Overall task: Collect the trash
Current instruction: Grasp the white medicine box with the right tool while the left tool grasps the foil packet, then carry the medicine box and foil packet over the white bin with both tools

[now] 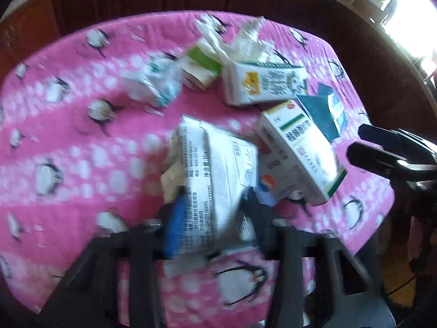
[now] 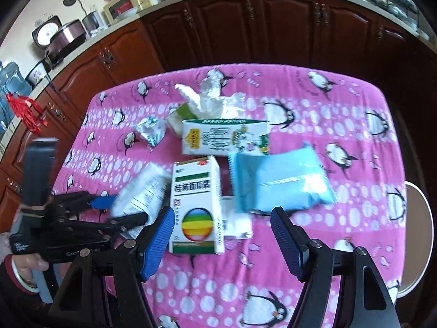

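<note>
The left gripper [image 1: 213,205] has its fingers [image 1: 174,218] closed on a white packet [image 1: 215,164], printed side up, lifted a little off the pink penguin cloth [image 1: 68,150] that covers the worktop. The left wrist view is blurred, so how high the packet sits cannot be told. From the right wrist view the same packet [image 2: 144,191] shows at the left, pinched between the left gripper's [image 2: 120,210] blue and black fingers.

The right gripper [image 2: 222,235] hangs low over the near side of the worktop, its blue-padded fingers [image 2: 161,235] spread wide, holding nothing. Between them, but farther out, lies a white medicine box [image 2: 196,205] with a rainbow ball on its face, flat on the cloth. Just right of it a blue pouch [image 2: 278,180] lies partly over some white papers [image 2: 237,221].

Behind those, a white and green carton [image 2: 224,136] lies on its side, touching the pouch's far edge. Beyond it, crumpled clear plastic and tissue [image 2: 207,98] pile up next to a small green-topped box [image 2: 177,117]. To the left of that, a scrunched silver wrapper [image 2: 151,129] lies on its own.

Dark wooden cabinets [image 2: 245,27] run behind the worktop.
</note>
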{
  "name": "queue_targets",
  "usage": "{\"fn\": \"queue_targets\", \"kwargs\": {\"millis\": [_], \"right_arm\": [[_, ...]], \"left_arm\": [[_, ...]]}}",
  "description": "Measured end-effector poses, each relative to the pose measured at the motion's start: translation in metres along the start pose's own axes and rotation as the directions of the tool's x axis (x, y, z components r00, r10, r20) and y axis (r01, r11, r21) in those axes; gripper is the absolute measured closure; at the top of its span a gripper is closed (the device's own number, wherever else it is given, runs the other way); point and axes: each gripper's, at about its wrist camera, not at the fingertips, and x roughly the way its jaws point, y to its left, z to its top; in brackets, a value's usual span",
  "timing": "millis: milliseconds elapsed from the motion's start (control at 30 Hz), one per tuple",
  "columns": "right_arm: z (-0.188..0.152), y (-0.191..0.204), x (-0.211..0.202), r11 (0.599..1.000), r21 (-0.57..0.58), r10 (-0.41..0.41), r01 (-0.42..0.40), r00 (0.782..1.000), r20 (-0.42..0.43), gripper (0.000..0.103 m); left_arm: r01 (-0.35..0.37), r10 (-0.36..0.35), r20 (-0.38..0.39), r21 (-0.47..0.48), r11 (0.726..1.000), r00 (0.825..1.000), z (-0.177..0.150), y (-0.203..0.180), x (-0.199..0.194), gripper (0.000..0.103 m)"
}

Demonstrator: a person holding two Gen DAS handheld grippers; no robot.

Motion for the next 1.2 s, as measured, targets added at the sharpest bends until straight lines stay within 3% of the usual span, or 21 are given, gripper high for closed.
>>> {"fn": "queue_targets", "kwargs": {"millis": [300,333,467,767,1200], "right_arm": [[0.006,0.035,0.050,0.996,-0.092,-0.014,0.006,0.996,-0.086,0.034],[0.005,0.037,0.056,0.995,-0.099,-0.024,0.014,0.995,-0.102,0.049],[-0.001,0.037,0.058,0.995,-0.102,0.009,-0.019,0.996,-0.093,0.053],[-0.002,0.021,-0.007,0.997,-0.079,0.022,-0.017,0.998,0.058,0.053],[-0.018,-0.058,-0.086,0.994,0.060,-0.096,0.086,0.979,0.181,0.053]], "left_arm": [[-0.016,0.019,0.048,-0.048,0.999,0.999,-0.007,0.028,-0.019,0.066],[-0.016,0.019,0.052,-0.051,0.999,0.998,-0.008,0.029,-0.021,0.066],[-0.033,0.035,0.082,-0.035,0.999,0.996,-0.008,0.026,-0.029,0.067],[-0.008,0.005,0.179,0.016,1.000,0.984,0.015,-0.016,-0.059,0.066],[0.047,-0.080,0.222,0.148,0.988,0.972,0.051,-0.108,-0.068,0.066]]}}
